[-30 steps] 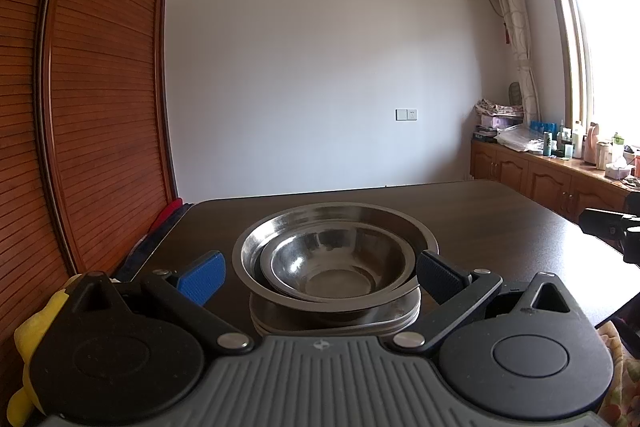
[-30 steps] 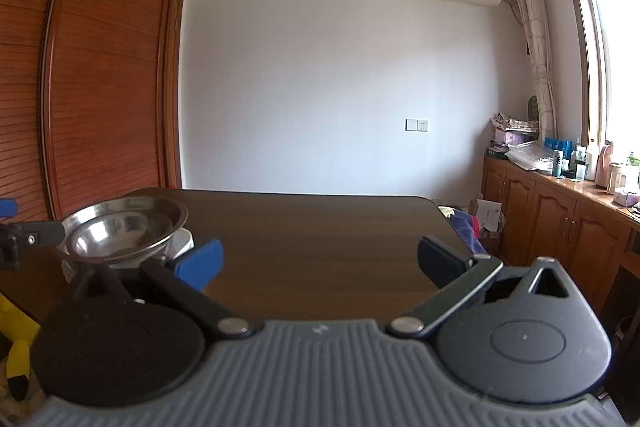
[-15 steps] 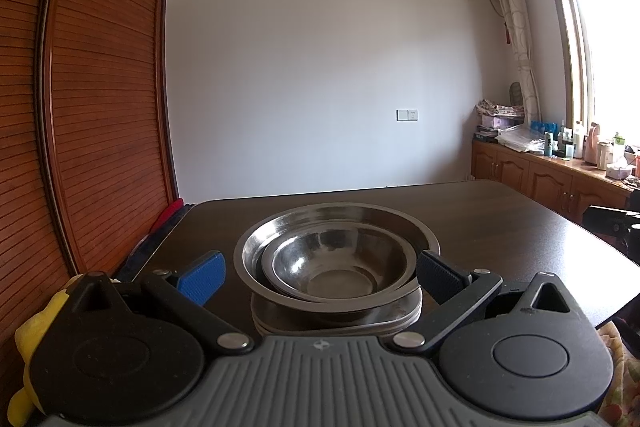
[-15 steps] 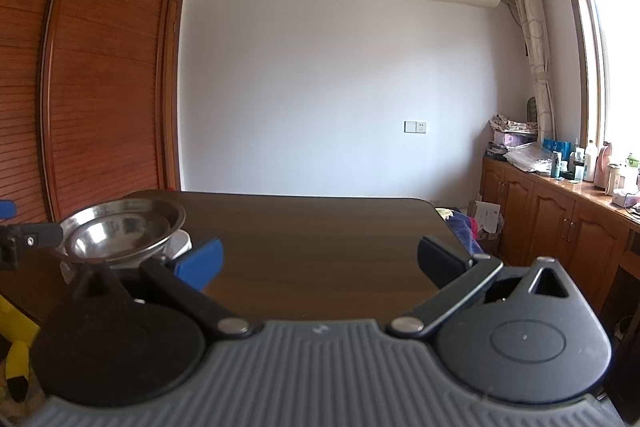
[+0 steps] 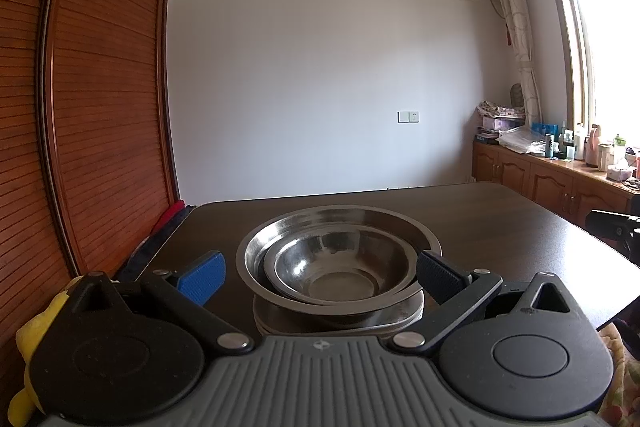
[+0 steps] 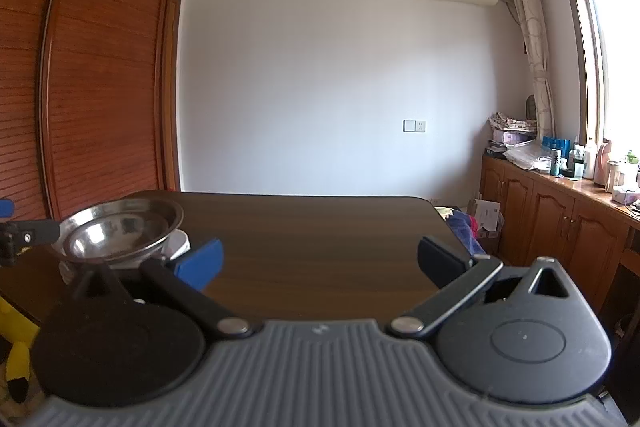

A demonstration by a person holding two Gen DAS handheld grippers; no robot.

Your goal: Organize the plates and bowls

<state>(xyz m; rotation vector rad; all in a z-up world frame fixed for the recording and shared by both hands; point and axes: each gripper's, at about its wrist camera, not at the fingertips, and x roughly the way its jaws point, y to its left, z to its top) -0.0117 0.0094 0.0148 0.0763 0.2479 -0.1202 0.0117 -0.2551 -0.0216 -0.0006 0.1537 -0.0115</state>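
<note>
Bowls nested atop plates; L gripper spread around stack; R gripper spread, empty.

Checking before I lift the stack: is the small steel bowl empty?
Empty: the small bowl, nested in the larger bowl, shows only bare, shiny metal inside.

No legible text, label, brand or number on anything here.
</note>
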